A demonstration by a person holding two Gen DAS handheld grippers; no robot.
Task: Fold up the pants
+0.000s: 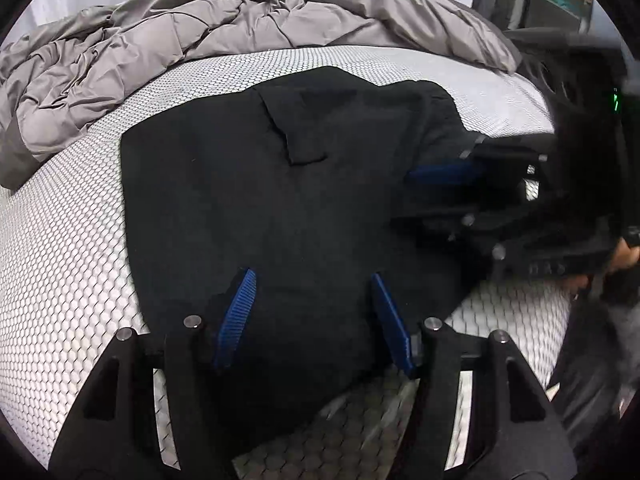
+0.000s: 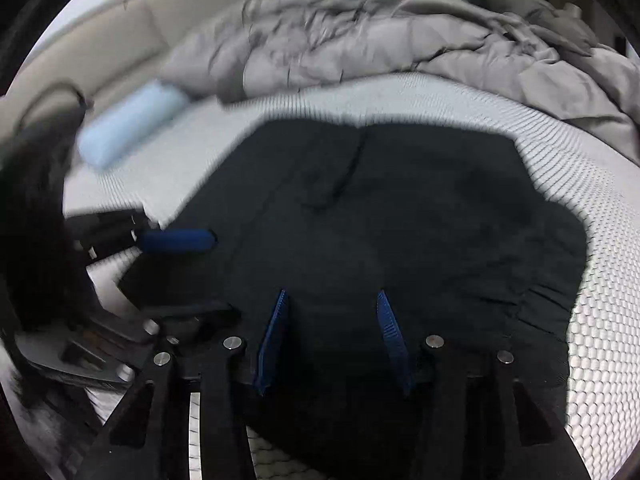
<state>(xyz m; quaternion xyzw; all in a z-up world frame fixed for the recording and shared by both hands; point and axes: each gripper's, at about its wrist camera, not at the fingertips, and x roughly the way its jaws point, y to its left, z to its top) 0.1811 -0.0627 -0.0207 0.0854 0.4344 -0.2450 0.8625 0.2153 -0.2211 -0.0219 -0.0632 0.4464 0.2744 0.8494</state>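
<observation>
Both grippers, left [image 1: 314, 312] and right [image 2: 332, 336], have their fingers spread apart, grasping nothing, over the black pants [image 1: 256, 184] lying on the mattress [image 1: 60, 260]. Careless pulling could undo the fold.

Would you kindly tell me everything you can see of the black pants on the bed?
The black pants are matte, soft-looking fabric, lying folded into a compact, roughly rectangular pile on the white honeycomb-textured mattress. A flap-like panel with a seam edge, perhaps a pocket, shows on top, and the right edge is bunched and wrinkled. The left tool hovers open over the near edge; the right tool is open above the right side. Whether either touches the fabric is unclear. A grey comforter lies beyond, apart.
</observation>
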